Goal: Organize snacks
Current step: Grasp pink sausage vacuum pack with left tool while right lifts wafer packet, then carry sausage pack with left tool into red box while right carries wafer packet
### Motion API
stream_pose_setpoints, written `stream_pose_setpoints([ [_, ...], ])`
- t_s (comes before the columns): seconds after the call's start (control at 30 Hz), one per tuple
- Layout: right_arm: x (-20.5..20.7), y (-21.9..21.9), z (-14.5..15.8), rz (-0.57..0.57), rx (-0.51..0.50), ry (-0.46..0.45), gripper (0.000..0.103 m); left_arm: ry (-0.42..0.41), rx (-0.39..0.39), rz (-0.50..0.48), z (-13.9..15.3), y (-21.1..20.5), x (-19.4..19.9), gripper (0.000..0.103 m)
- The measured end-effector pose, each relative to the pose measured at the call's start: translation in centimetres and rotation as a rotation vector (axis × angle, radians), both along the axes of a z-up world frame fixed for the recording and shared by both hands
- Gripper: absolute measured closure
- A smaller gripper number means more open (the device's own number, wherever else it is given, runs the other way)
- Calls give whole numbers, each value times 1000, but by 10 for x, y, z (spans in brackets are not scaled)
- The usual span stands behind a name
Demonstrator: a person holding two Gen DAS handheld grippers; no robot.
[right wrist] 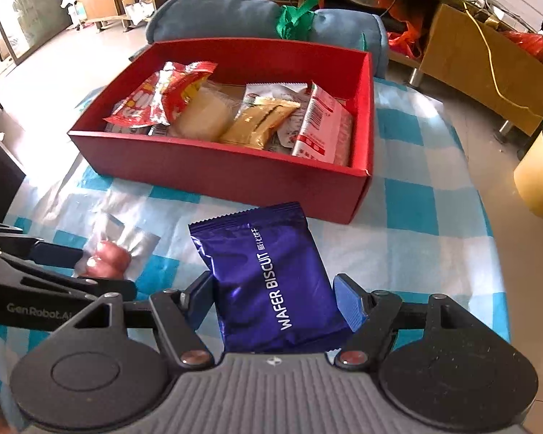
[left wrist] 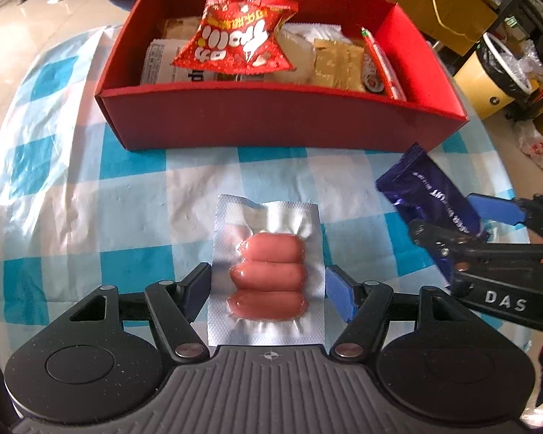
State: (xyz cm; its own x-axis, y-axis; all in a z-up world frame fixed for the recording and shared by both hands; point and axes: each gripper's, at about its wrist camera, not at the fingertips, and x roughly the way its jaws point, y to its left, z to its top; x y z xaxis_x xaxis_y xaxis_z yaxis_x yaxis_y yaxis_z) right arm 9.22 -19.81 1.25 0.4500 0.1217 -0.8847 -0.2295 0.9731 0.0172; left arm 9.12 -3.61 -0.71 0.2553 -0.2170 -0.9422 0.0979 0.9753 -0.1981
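L gripper (left wrist: 268, 289) sits spread around the sausage pack (left wrist: 268, 278), pads at 9 and 3 o'clock of it, not clearly touching the film; pack lies flat on the checked cloth (left wrist: 72, 199), at 6 o'clock from the red box (left wrist: 271, 119). R gripper (right wrist: 273, 296) brackets the purple wafer biscuit pack (right wrist: 271, 275) the same way: left pad looks against the edge, right pad just beside it, so spread or barely touching, not a firm pinch as far as I can tell. Risks, my read: the sausage pack is slick vacuum film lying flat, so closing the pads may just buckle the film edge or skid it on the cloth w/o lifting. The wafer pack is puffy foil and tilted, so it could twist or pop out, or the biscuit could get crushed if squeezed hard. The two tools are close, R gripper at 3 o'clock of L, so lifting both at once toward the box could make them clash. Box is already crowded; the red snack bag (left wrist: 235, 32) rides high on the pile and a drop onto it may slide. Count: 2 grippers, 1 box, 2 packs outside it, 3 sausages in the one pack, at least 5 packs inside the box, more partly hidden.
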Motion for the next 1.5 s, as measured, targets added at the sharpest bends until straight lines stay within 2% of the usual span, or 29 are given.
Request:
stream_pose_setpoints([
  [0.73, -7, 12, 16, -27, -2, -66, 37, -80, 13, 10, 23, 5, -2, 29],
  [1.5, 10, 20, 42, -49, 30, -148, 37, -179, 19, 63, 49, 14, 15, 29],
])
